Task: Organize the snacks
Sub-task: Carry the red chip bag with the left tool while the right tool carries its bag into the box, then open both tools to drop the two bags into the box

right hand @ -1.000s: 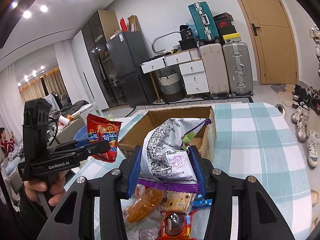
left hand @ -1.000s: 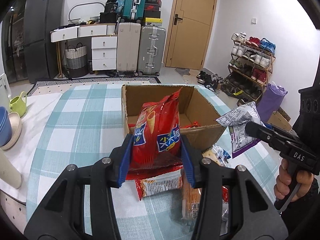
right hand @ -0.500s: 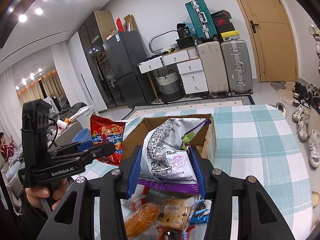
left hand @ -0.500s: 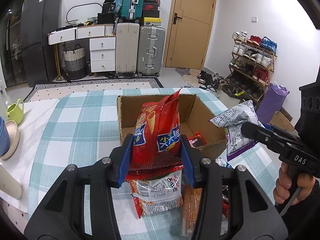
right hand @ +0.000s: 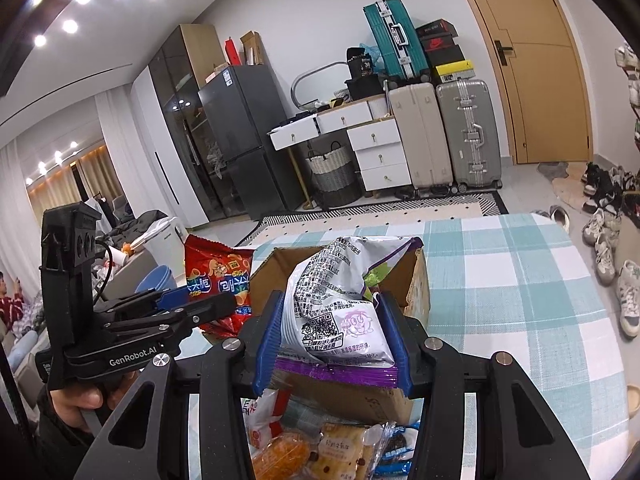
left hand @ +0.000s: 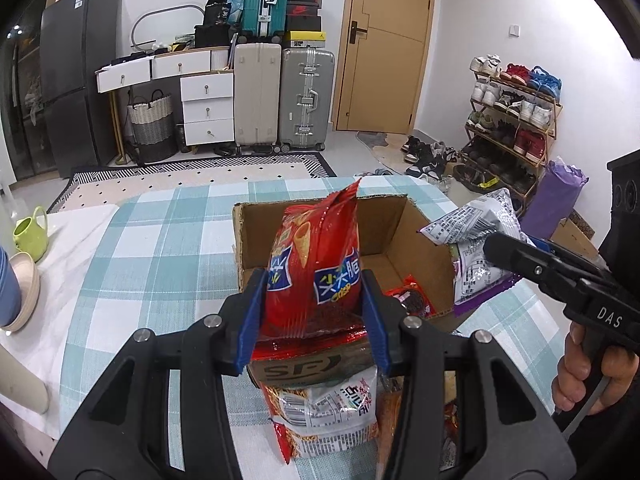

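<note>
The red snack bag (left hand: 316,268) stands upright between the blue pads of the left gripper (left hand: 314,316), which is closed firmly on its lower half, and it hangs over the near edge of the open cardboard box (left hand: 400,220). The silver-and-purple snack bag (right hand: 340,312) is pinched the same way in the right gripper (right hand: 332,344), above the box's right side. The box sits on the checked tablecloth (left hand: 160,248) and already holds a small red packet (left hand: 412,296) on its floor. To do this step well, each bag should travel clear over the box wall before the jaws let go, low enough that it drops flat and does not tip out. Releasing one bag at a time seems wise, since the two grippers are near each other and could knock together. More loose snacks (right hand: 320,448) lie on the table just before the box, waiting to be packed.
</note>
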Demonstrator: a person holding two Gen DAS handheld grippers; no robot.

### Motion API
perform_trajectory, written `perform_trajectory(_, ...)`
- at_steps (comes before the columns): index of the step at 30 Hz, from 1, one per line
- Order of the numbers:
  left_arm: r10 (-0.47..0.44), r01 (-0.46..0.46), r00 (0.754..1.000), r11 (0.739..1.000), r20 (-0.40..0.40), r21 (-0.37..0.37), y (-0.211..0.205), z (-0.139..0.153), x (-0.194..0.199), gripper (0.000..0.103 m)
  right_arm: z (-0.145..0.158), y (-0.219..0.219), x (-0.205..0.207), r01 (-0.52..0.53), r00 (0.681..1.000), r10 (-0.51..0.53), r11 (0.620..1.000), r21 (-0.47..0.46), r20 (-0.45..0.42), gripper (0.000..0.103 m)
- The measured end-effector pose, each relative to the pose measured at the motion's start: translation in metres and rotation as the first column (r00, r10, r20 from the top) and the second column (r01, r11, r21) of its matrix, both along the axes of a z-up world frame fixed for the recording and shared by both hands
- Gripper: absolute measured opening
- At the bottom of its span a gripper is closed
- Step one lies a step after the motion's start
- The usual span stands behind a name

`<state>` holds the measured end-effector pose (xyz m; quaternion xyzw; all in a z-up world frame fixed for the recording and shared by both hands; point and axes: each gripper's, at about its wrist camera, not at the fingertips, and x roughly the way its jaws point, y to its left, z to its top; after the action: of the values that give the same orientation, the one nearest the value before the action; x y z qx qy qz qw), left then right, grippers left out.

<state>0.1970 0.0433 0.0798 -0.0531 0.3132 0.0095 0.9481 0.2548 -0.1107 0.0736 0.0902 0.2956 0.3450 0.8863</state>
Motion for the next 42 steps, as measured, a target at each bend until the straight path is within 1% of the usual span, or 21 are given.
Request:
perform_trajectory(3, -0.001, 0.001, 1.0, 1.0, -0.007, 0.0, 0.0, -0.003, 0.009, 0.043, -0.002, 0.004, 0.002, 0.003, 1.0, -0.003, 1.0, -0.014, 0.004, 0.047)
perform_trajectory(4, -0.003, 0.003, 1.0, 1.0, -0.009, -0.002, 0.0, 0.0, 0.006, 0.043, -0.003, 0.005, 0.004, 0.003, 1.0, -0.003, 1.0, -0.019, 0.005, 0.047)
perform_trajectory(6, -0.007, 0.007, 1.0, 1.0, -0.013, 0.011, -0.002, -0.001, 0.011, 0.043, -0.005, 0.008, 0.007, 0.002, 1.0, -0.002, 1.0, -0.028, 0.005, 0.047)
perform_trajectory(14, -0.004, 0.005, 1.0, 0.999, -0.03, 0.039, -0.008, -0.014, 0.033, 0.043, -0.011, 0.027, 0.014, -0.003, 1.0, 0.006, 0.994, -0.11, 0.029, 0.047)
perform_trajectory(19, -0.001, 0.004, 0.999, 0.999, -0.047, 0.046, -0.009, -0.024, 0.043, 0.043, -0.017, 0.035, 0.019, -0.016, 1.0, 0.018, 0.991, -0.133, 0.02, 0.047)
perform_trajectory(22, 0.0, 0.003, 0.998, 0.999, -0.055, 0.044, -0.008, -0.029, 0.048, 0.043, -0.022, 0.039, 0.024, -0.018, 1.0, 0.02, 0.989, -0.144, 0.015, 0.047)
perform_trajectory(26, 0.007, -0.003, 0.996, 0.999, -0.087, 0.044, -0.007, -0.039, 0.058, 0.043, -0.028, 0.042, 0.029, -0.013, 1.0, 0.014, 0.989, -0.147, 0.007, 0.047)
perform_trajectory(30, 0.003, -0.002, 0.994, 1.0, -0.105, 0.013, -0.003, -0.048, 0.066, 0.043, -0.03, 0.046, 0.031, -0.023, 1.0, 0.023, 0.988, -0.153, -0.003, 0.047)
perform_trajectory(32, 0.006, -0.003, 0.993, 1.0, -0.116, 0.027, -0.002, -0.053, 0.07, 0.043, -0.031, 0.047, 0.03, -0.045, 0.999, 0.044, 0.987, -0.153, -0.006, 0.048)
perform_trajectory(35, 0.006, -0.003, 0.994, 1.0, -0.112, 0.027, -0.001, -0.053, 0.069, 0.043, -0.027, 0.045, 0.025, -0.044, 0.998, 0.048, 0.988, -0.15, 0.026, 0.051)
perform_trajectory(36, 0.006, -0.003, 0.994, 1.0, -0.112, 0.024, 0.0, -0.052, 0.069, 0.046, -0.025, 0.044, 0.023, -0.033, 0.999, 0.039, 0.987, -0.155, 0.033, 0.054)
perform_trajectory(37, 0.001, 0.001, 0.993, 1.0, -0.115, 0.018, 0.001, -0.051, 0.069, 0.049, -0.023, 0.042, 0.022, -0.028, 0.999, 0.033, 0.988, -0.154, 0.034, 0.062)
perform_trajectory(38, -0.001, 0.003, 0.993, 1.0, -0.116, 0.014, 0.002, -0.05, 0.068, 0.057, -0.022, 0.039, 0.02, -0.029, 0.999, 0.034, 0.989, -0.147, 0.03, 0.069)
perform_trajectory(39, 0.0, 0.001, 0.993, 1.0, -0.114, 0.009, 0.002, -0.047, 0.066, 0.064, -0.02, 0.036, 0.019, -0.031, 0.999, 0.035, 0.99, -0.136, 0.026, 0.082)
perform_trajectory(40, 0.001, 0.0, 0.994, 1.0, -0.105, 0.001, 0.004, -0.044, 0.062, 0.067, -0.019, 0.032, 0.016, -0.028, 0.999, 0.032, 0.991, -0.127, 0.025, 0.092)
perform_trajectory(41, 0.003, -0.004, 0.995, 1.0, -0.099, -0.005, 0.005, -0.042, 0.06, 0.077, -0.017, 0.028, 0.014, -0.023, 0.999, 0.027, 0.992, -0.121, 0.026, 0.095)
perform_trajectory(42, -0.001, -0.001, 0.996, 1.0, -0.088, -0.015, 0.005, -0.039, 0.056, 0.081, -0.015, 0.024, 0.011, -0.018, 0.999, 0.021, 0.993, -0.117, 0.026, 0.1)
